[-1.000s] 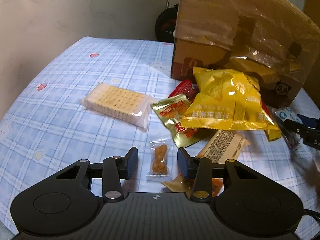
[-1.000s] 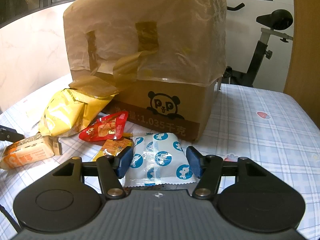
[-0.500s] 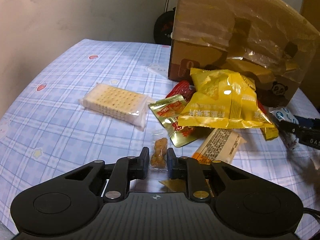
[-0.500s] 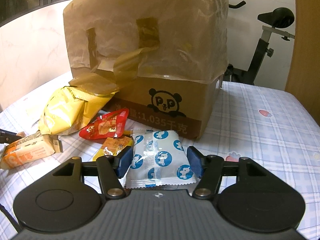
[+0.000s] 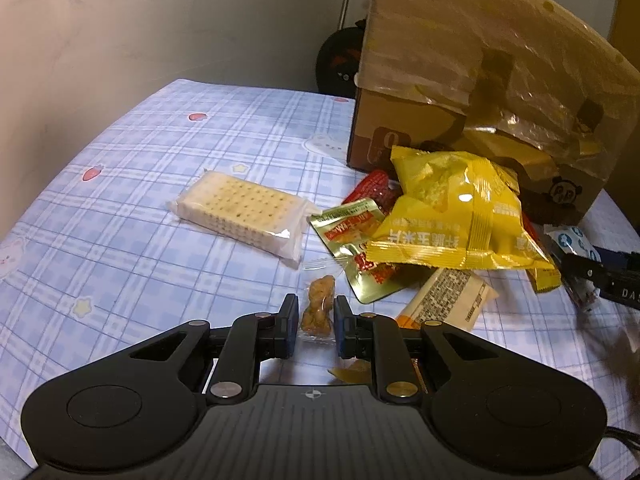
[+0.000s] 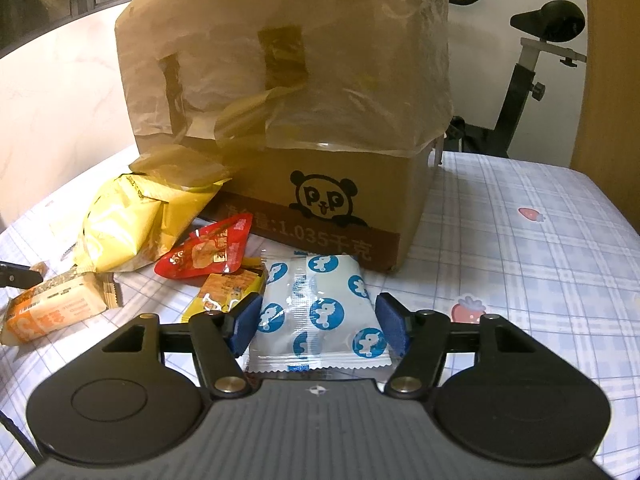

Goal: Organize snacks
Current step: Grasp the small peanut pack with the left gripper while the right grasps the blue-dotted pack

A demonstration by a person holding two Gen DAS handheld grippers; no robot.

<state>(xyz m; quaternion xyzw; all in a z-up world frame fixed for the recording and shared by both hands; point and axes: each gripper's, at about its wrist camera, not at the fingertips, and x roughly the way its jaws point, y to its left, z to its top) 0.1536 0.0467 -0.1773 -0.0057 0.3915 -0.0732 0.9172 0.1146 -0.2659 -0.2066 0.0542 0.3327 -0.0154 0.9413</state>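
Left gripper [image 5: 316, 330], wide apart a second ago, now clamped on a small wrapped snack [image 5: 318, 312]; lift can follow. Right gripper [image 6: 322, 322] fingers remain apart astride the blue-spotted packet [image 6: 320, 312].

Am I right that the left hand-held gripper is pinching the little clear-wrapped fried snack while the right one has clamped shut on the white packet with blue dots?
Not quite. The right hand-held gripper is open: in the right wrist view its fingers stand either side of the white packet with blue dots, not clamped. The left hand-held gripper does pinch the fried snack.
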